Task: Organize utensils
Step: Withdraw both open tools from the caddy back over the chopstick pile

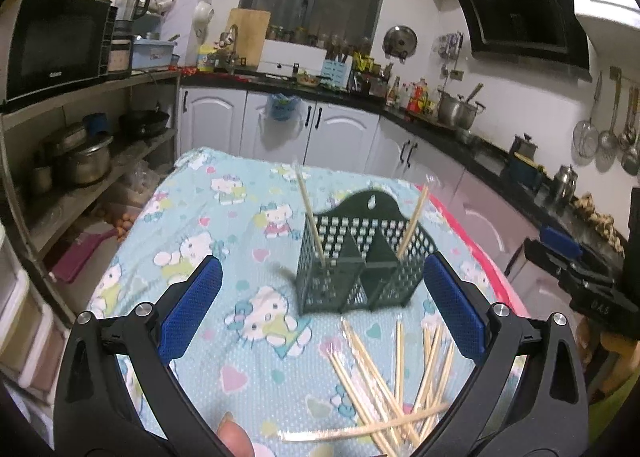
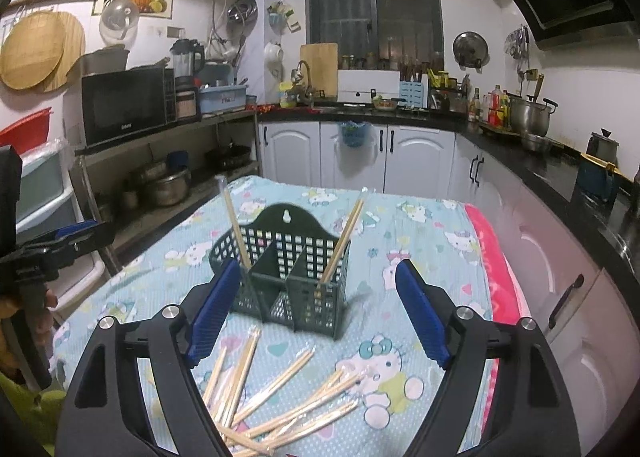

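A: We count two wrapped wooden chopstick pairs standing in the dark green perforated plastic utensil holder (image 2: 286,277), one in its left compartment (image 2: 237,231), one in its right (image 2: 342,243). The middle compartment holds nothing that we can see.

B: And the loose pile of wrapped wooden chopsticks (image 2: 276,393) in front of it? We make out roughly ten, but they cross each other, so we cannot give an exact count.

A: Agreed. The holder stands upright on the light blue cartoon-cat tablecloth (image 2: 420,217), about mid-table, with the pile nearer to us.

B: Our left gripper (image 1: 322,305) has its jaws wide apart and empty, with the holder seen between the blue pads. Our right gripper (image 2: 316,307) is the same: jaws spread, gripping nothing, its left pad just beside the holder's left corner.

A: Around us is a kitchen: white cabinet doors (image 2: 416,157) under a black countertop (image 2: 520,153), and a black microwave (image 2: 124,105) on open shelving to the left.

B: A pink towel edge (image 2: 492,257) runs along the table's right side. Bare cloth shows left and right of the holder.
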`<act>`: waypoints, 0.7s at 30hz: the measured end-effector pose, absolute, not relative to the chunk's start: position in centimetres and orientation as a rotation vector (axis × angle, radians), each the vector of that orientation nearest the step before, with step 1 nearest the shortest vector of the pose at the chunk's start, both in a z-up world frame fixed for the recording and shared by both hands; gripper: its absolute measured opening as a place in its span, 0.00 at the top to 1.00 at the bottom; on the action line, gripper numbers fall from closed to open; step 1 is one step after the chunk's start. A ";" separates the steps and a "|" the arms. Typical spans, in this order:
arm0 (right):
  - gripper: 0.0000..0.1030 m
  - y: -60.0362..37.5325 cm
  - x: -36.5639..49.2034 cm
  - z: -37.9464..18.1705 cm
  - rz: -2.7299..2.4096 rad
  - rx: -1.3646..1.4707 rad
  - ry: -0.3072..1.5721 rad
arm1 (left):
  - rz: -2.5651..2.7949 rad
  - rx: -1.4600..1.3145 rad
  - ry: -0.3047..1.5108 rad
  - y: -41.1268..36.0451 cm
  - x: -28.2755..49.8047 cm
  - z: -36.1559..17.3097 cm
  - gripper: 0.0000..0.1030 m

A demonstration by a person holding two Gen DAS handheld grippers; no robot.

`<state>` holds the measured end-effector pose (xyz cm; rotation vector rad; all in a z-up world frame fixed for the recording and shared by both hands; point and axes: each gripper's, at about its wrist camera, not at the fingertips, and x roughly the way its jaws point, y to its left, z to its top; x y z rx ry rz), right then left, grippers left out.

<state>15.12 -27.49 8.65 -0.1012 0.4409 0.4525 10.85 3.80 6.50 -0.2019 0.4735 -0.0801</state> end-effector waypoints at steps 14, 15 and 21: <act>0.25 -27.1 12.4 5.3 0.435 -0.147 0.504 | -0.080 -0.207 0.580 3.3 8.2 3.3 0.10; 0.25 -27.1 12.1 5.0 0.433 -0.148 0.511 | -0.083 -0.208 0.584 3.2 8.1 3.2 0.10; 0.25 -27.4 11.3 3.9 0.417 -0.143 0.542 | -0.092 -0.213 0.627 2.7 7.0 1.7 0.10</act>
